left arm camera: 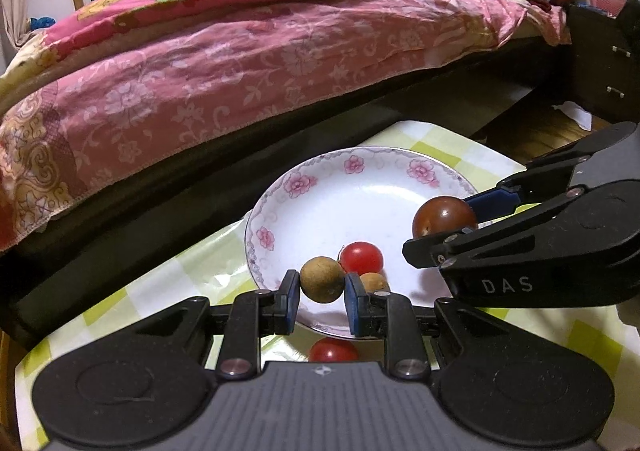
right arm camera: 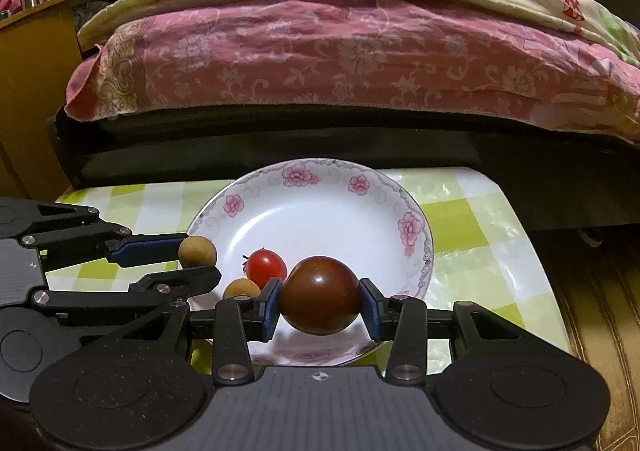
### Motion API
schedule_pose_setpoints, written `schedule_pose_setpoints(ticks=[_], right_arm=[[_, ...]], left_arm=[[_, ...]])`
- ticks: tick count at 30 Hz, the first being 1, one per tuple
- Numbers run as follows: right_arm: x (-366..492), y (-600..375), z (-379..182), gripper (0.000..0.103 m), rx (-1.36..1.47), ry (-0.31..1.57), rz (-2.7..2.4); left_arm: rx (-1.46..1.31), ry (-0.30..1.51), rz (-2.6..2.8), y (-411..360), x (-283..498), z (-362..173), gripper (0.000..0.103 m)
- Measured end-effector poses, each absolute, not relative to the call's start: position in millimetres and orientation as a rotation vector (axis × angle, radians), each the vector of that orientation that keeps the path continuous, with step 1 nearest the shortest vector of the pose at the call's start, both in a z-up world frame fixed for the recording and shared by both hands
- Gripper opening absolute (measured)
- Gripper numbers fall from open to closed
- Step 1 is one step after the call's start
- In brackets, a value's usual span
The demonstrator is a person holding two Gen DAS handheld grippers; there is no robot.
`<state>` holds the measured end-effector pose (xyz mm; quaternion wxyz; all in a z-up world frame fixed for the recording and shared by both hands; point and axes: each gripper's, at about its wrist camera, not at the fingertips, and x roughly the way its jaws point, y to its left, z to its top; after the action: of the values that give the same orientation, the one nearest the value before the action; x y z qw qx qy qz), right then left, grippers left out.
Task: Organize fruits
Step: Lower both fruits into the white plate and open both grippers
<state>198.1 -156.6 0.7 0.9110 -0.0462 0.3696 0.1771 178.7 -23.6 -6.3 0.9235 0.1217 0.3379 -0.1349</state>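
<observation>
My left gripper (left arm camera: 321, 293) is shut on a tan longan (left arm camera: 322, 279), held above the near rim of a white floral plate (left arm camera: 320, 203). My right gripper (right arm camera: 320, 305) is shut on a dark brown-red tomato (right arm camera: 320, 295) over the plate's (right arm camera: 304, 211) near side. In the plate lie a red cherry tomato (left arm camera: 361, 257) and a second longan (left arm camera: 374, 283). Another red cherry tomato (left arm camera: 333, 350) rests on the tablecloth just in front of the plate. The right wrist view shows the left gripper (right arm camera: 198, 259) with its longan (right arm camera: 197, 251) at the plate's left edge.
The plate stands on a small table with a green and white checked cloth (right arm camera: 472, 235). Right behind it is a dark bed frame under a pink floral quilt (left arm camera: 240, 63). A wooden floor (right arm camera: 592, 291) lies to the right, and a wooden cabinet (right arm camera: 32, 91) to the left.
</observation>
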Motion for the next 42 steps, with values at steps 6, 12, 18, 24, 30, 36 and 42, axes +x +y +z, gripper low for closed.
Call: schedule_pose_setpoints(ticks=[6,12,18,24,30,36,42], right_arm=[[203.5,-155.5,-4.1,0.039,-0.098,0.768,0.368],[205.4,-155.9,-7.1,0.04,-0.102,0.77,0.363],[205.5,-156.8,-8.0,0.04,-0.101,0.775,0.358],[204.8,-158.2,-4.3,0.044,-0.098,0.75,0.353],[204.0,-163.7,3.0,0.044,-0.077,0.721,0.335],[196.7,-164.2,12.6,0.044,-0.062,0.698,0.336],[184.8,-167.3,23.1,0.044,-0.051,0.675,0.33]], left_arm=[[0.246,0.705,-0.271,-23.6,182.7,-11.8,0.031],[0.239,0.702,-0.264,-23.6,183.9,-10.8,0.033],[0.236,0.698,-0.263,-23.2,183.1,-9.2,0.037],[0.23,0.686,-0.262,-22.6,180.7,-4.6,0.037],[0.221,0.67,-0.26,-19.9,175.6,2.6,0.037],[0.21,0.65,-0.26,-16.0,165.7,15.1,0.037],[0.201,0.635,-0.257,-10.7,150.8,25.7,0.038]])
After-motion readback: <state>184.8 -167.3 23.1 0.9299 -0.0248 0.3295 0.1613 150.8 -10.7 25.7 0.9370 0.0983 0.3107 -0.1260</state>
